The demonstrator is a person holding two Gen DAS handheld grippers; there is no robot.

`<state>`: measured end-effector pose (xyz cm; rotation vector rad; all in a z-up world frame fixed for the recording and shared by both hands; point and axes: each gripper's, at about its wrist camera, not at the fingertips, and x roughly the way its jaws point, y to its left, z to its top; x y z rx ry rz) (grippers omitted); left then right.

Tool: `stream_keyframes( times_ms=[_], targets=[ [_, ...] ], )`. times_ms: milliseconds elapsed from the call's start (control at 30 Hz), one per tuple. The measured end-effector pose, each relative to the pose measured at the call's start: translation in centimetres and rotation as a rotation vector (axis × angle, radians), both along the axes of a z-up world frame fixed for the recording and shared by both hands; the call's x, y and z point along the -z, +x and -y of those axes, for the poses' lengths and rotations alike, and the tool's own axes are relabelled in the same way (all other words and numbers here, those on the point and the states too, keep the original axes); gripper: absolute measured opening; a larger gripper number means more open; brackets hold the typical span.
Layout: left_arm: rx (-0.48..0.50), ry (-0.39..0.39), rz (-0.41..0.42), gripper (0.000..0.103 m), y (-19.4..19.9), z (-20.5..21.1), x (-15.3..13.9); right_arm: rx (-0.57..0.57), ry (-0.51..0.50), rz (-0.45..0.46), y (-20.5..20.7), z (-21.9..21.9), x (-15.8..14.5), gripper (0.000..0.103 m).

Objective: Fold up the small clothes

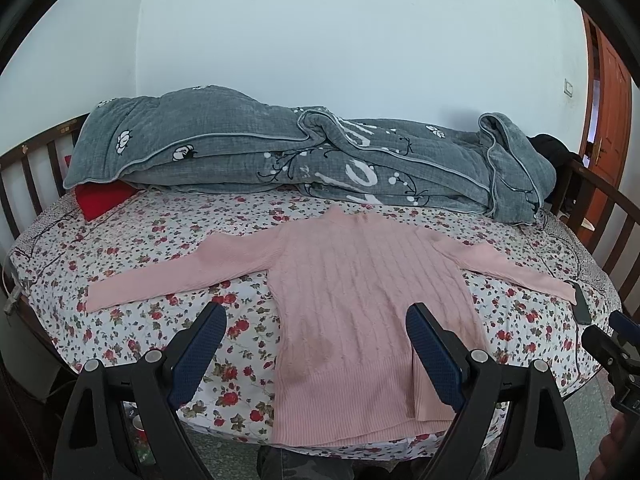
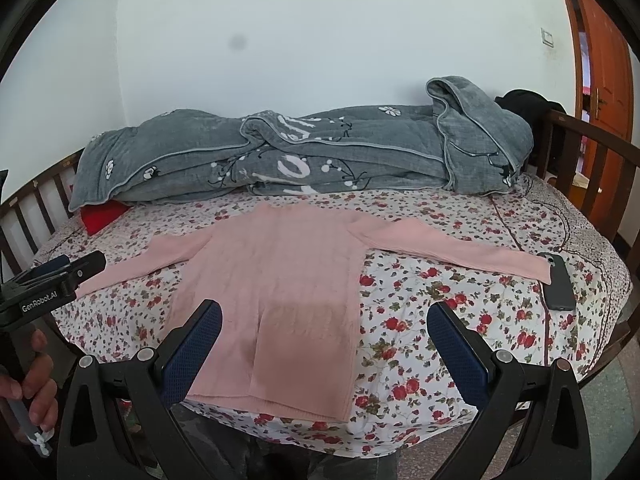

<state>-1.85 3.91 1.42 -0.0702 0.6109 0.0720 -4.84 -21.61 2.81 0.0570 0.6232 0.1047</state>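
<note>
A pink cable-knit sweater [image 1: 360,300] lies flat on the bed [image 1: 132,248], on its flowered sheet, hem at the near edge and neck toward the far edge, both sleeves spread out sideways. A heaped grey quilt [image 1: 280,160] runs along the far edge of the bed, with a red cloth [image 1: 100,200] showing from under its left end. A dark phone [image 2: 558,282] lies near the right edge, touching the cuff of the right sleeve. The left tongs [image 1: 316,354] hang above the near edge with their blue-padded jaws spread wide, holding nothing; the sweater's hem shows between them. The right tongs [image 2: 324,354] are likewise wide apart and bare, over the hem and the sheet beside it. In the right wrist view a hand [image 2: 34,384] grips the left tool's handle at the left. A wooden rail [image 2: 580,136] bounds the bed's right end, and an orange door [image 2: 604,80] stands beyond it.
</note>
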Motion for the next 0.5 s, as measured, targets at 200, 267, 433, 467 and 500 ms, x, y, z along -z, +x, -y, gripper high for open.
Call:
stream_keyframes(
  times_ms=[200,267,433,467,500],
  targets=[
    [-0.011,-0.006,0.013,0.091,0.3,-0.7,0.0,0.01,-0.028,0.016,-0.1,-0.5,0.0,0.101],
    [-0.014,-0.017,0.012,0.091,0.7,-1.1,0.2,0.001,-0.023,0.018,-0.2,-0.6,0.1,0.101],
    [-0.041,-0.019,-0.003,0.091,1.9,-2.6,1.9,-0.021,-0.048,0.065,-0.3,-1.5,0.5,0.101],
    [-0.049,-0.026,-0.007,0.091,2.3,-3.1,2.5,-0.027,-0.062,0.078,-0.2,-1.8,0.7,0.101],
    [-0.058,-0.035,-0.011,0.091,2.7,-3.6,3.2,-0.033,-0.073,0.088,-0.1,-2.1,0.9,0.101]
  ],
)
